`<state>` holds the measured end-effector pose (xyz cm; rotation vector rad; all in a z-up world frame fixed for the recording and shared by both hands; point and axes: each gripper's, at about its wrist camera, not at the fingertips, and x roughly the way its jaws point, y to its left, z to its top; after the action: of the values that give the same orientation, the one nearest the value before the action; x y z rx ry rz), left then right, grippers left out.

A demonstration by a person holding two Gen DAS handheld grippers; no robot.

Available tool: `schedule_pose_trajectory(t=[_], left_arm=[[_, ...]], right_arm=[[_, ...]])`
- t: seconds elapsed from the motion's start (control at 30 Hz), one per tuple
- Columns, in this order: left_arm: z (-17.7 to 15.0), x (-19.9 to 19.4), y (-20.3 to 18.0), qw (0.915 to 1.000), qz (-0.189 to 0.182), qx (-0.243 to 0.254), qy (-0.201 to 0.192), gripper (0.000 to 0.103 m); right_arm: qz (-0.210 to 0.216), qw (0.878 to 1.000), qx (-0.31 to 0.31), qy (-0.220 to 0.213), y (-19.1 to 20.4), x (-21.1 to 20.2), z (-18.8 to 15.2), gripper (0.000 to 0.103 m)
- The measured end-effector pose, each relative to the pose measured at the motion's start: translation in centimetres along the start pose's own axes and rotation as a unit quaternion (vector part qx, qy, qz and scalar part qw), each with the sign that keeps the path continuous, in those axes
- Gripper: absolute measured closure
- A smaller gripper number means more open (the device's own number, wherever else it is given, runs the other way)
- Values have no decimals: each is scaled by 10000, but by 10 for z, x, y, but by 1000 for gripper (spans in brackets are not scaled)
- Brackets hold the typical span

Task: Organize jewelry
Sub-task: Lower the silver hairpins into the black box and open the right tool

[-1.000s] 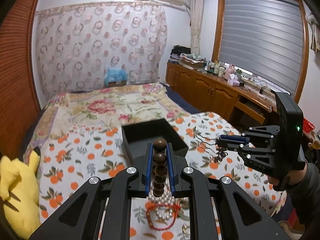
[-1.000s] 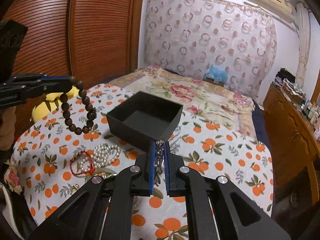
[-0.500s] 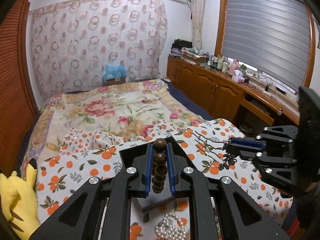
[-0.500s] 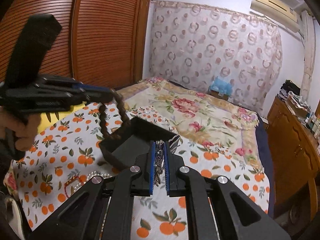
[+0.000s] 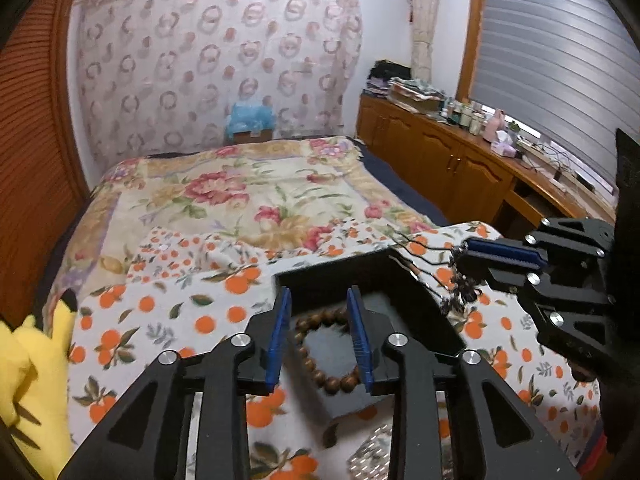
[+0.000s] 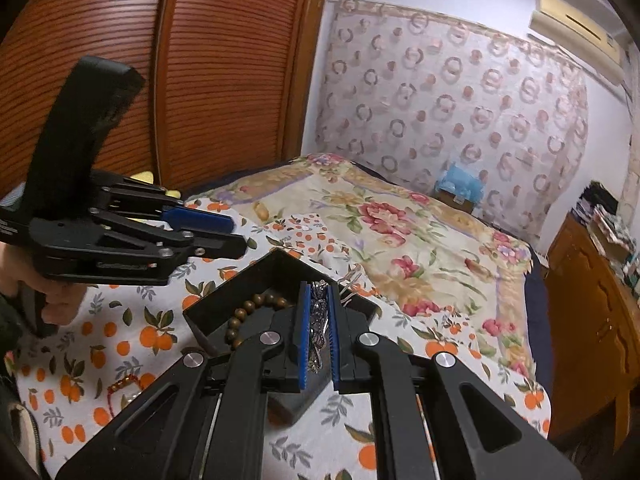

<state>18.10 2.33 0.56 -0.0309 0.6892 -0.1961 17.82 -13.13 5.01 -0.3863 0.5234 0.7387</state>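
A black open box (image 5: 424,300) sits on the orange-print cloth on the bed. A brown wooden bead bracelet (image 5: 326,376) lies inside it; it also shows in the right wrist view (image 6: 244,314). My left gripper (image 5: 320,336) is open and empty just above the box, over the bracelet. My right gripper (image 6: 318,328) is shut on a silver chain necklace (image 6: 318,320) and holds it over the box's near side. In the left wrist view the right gripper (image 5: 460,258) is at the box's right, with the chain (image 5: 460,296) dangling from it.
A red bead bracelet (image 6: 120,386) and a pearl strand (image 5: 372,456) lie on the cloth near me. A yellow plush toy (image 5: 32,384) sits at the bed's left edge. Wooden cabinets (image 5: 460,168) stand right of the bed, a slatted wardrobe (image 6: 200,80) to the left.
My left gripper moved over the box, opened and let the wooden bead bracelet drop inside. My right gripper, still holding the chain, has come closer to the box.
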Motion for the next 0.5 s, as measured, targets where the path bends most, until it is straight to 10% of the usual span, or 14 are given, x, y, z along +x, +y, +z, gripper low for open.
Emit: schedule_pose_trajectory(t=[0.5], left_arm=[[-47,-27,15,9997,82,-211,88,73]], right_arm=[[-301,9958,-674,536,36,48,-9,93]])
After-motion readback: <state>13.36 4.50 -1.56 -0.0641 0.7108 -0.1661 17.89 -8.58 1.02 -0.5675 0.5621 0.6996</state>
